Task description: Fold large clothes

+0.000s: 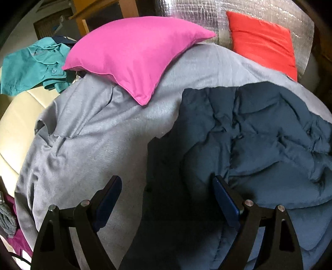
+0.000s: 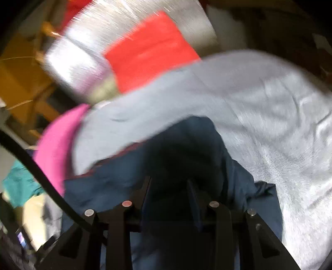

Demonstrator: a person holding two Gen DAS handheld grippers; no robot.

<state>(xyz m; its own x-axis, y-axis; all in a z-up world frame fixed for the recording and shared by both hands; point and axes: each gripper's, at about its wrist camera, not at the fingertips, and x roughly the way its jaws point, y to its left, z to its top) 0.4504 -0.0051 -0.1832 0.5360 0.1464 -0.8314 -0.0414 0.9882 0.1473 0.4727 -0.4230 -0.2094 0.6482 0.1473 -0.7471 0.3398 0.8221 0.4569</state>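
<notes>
Nearest the left wrist lens: left gripper (image 1: 167, 199), fingers (image 1: 110, 199) spread wide, nothing between them, poised above the dark shaded edge of a navy quilted jacket (image 1: 259, 141). Jacket rumpled, spread over the right half of a grey sheet (image 1: 99, 145), which covers most of the surface below. Pink cushion (image 1: 132, 56) resting on the far part of the sheet, one corner pointing toward the camera. Red cushion (image 1: 263, 41) farther right, leaning against a silver foil-faced panel (image 1: 199, 16). Teal button shirt (image 1: 31, 64) crumpled at far left, beside the pink cushion, partly on a cream padded surface (image 1: 18, 124). Wooden furniture (image 1: 99, 12) behind. Magenta cloth (image 1: 18, 243) and grey knit (image 1: 7, 220) at the lower left edge.

Right wrist view heavily blurred. Right gripper (image 2: 169, 193) with fingers (image 2: 145, 195) drawn close together and navy jacket (image 2: 186, 149) fabric bunched between and around them; grip on the cloth apparent, exact contact obscured by blur and shadow. Grey sheet (image 2: 269, 116) beyond and to the right, pink cushion (image 2: 56, 149) at left, red cushion (image 2: 149, 54) and foil panel (image 2: 87, 54) above. Black cable (image 2: 41, 176) crossing the lower left.
</notes>
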